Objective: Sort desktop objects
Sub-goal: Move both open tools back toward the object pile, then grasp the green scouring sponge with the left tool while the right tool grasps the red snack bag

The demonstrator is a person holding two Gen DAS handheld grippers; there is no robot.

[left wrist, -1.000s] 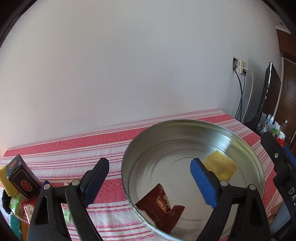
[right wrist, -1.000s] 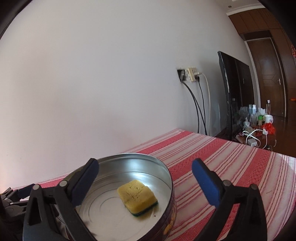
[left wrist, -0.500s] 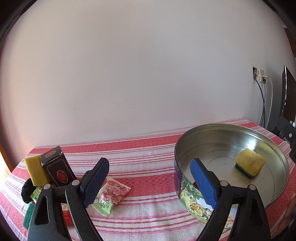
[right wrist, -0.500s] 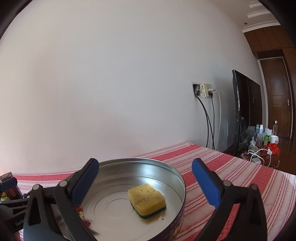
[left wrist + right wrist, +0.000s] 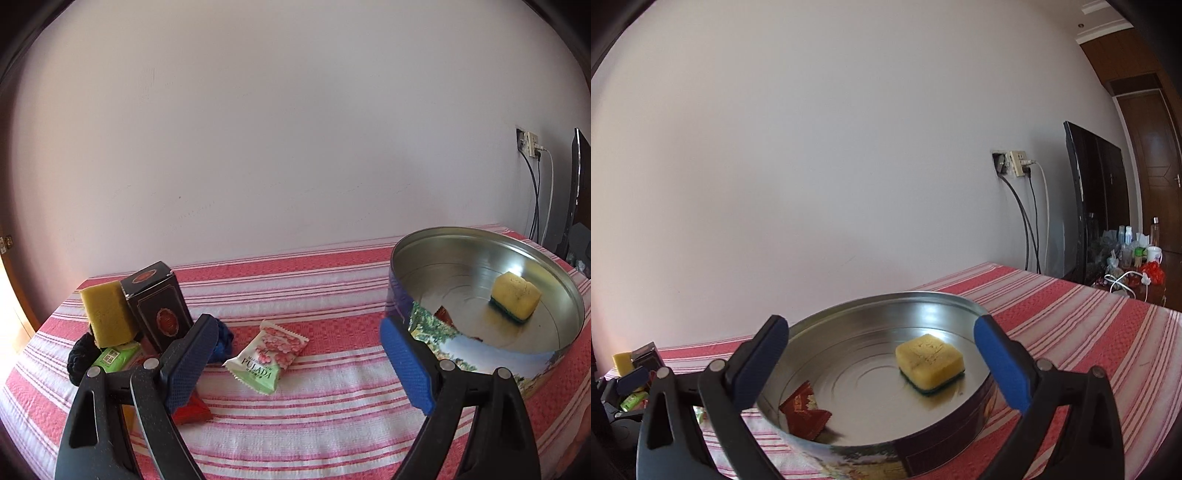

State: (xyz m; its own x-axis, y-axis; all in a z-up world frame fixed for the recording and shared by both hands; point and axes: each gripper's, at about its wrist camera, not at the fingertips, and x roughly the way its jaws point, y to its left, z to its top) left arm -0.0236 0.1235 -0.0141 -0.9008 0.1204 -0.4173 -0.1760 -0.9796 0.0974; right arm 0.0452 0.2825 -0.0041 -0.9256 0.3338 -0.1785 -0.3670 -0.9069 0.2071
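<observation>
A round metal tin (image 5: 532, 243) (image 5: 849, 314) stands on the red striped cloth and holds a yellow-green sponge (image 5: 515, 301) (image 5: 929, 360) and a dark red snack packet (image 5: 804, 410). My left gripper (image 5: 299, 363) is open and empty, facing a pink-green Pulada candy packet (image 5: 269, 354) left of the tin. Behind it stand a dark box (image 5: 157, 304), a yellow sponge (image 5: 105, 314), a black lump (image 5: 79, 356), a green packet (image 5: 115, 356) and a red packet (image 5: 192, 410). My right gripper (image 5: 881, 363) is open and empty, held over the tin's near side.
The table meets a white wall at the back. A wall socket with cables (image 5: 1015, 166), a black screen (image 5: 1089, 199) and a side table with bottles and a cup (image 5: 1134, 251) lie to the right. A blue crumpled item (image 5: 223, 338) lies by the box.
My left gripper has swung left and pulled back from over the tin toward the pile of objects. The red packet stays in the tin. My right gripper has turned slightly left.
</observation>
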